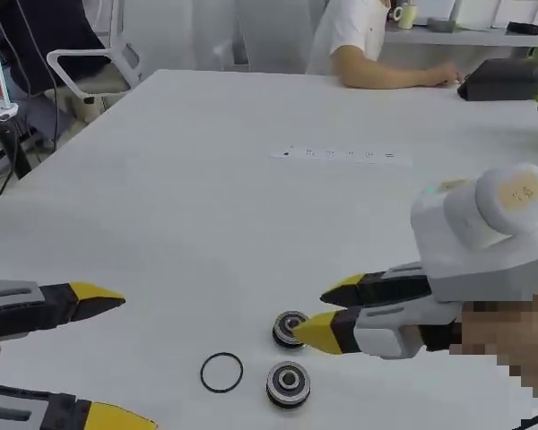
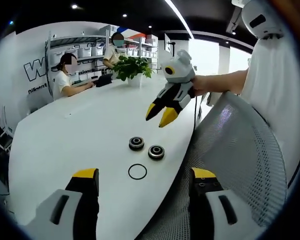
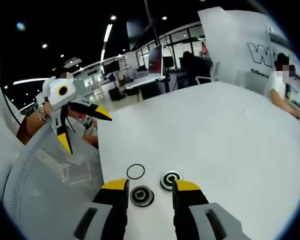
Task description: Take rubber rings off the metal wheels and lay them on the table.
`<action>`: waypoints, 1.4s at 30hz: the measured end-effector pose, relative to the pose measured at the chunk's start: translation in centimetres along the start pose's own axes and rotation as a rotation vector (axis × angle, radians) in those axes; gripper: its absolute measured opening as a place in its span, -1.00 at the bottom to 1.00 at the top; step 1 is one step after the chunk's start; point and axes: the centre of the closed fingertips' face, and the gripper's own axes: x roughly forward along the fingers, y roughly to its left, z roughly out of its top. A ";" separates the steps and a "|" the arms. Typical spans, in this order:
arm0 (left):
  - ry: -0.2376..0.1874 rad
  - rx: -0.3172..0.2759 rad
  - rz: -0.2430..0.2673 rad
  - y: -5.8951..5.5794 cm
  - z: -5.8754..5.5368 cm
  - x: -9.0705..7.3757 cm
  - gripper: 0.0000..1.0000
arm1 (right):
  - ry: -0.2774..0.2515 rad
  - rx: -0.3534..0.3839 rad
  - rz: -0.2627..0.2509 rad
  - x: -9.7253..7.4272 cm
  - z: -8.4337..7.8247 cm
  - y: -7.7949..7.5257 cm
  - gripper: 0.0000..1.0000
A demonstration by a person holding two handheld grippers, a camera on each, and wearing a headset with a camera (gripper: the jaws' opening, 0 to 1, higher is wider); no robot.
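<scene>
Rubber ring [image 1: 221,372] laid flat on table [image 1: 251,206], just beside near metal wheel [image 1: 289,383]. Far metal wheel [image 1: 290,328] approached by right tool [image 1: 316,312], jaws spread, empty. Left tool [image 1: 134,360] spread, empty. Rings judged light, stretchy; best pinched at rim, wheel steadied.

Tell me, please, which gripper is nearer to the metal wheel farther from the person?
Right. The right gripper is open just to the right of that metal wheel, its jaw tips close beside it. The left gripper is well off to the wheel's left, beyond the loose rubber ring.
</scene>
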 end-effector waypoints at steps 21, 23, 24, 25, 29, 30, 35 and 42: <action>-0.093 0.198 -0.185 -2.2 7.6 6.4 0.32 | 0.114 -0.051 0.097 2.6 -5.1 1.4 -0.40; -0.105 0.190 -0.199 -2.3 7.9 7.2 0.31 | 0.118 -0.040 0.099 2.8 -5.4 1.4 -0.40; -0.109 0.185 -0.206 -2.3 8.0 7.7 0.29 | 0.120 -0.041 0.097 2.9 -5.5 1.3 -0.40; -0.109 0.193 -0.215 -2.3 8.0 8.1 0.28 | 0.125 -0.045 0.093 3.0 -5.7 1.3 -0.40; -0.110 0.212 -0.253 -2.6 7.6 9.5 0.19 | 0.136 -0.083 0.088 3.1 -5.9 1.2 -0.38; -0.110 0.211 -0.260 -2.6 7.5 9.8 0.18 | 0.134 -0.091 0.092 3.2 -5.9 1.2 -0.39; -0.110 0.175 -0.286 -2.6 6.4 11.4 0.06 | 0.129 -0.102 0.088 3.3 -5.9 1.0 -0.42; -0.026 0.210 -0.280 -2.5 3.1 13.2 -0.06 | 0.165 -0.157 0.105 3.8 -6.8 1.6 -0.48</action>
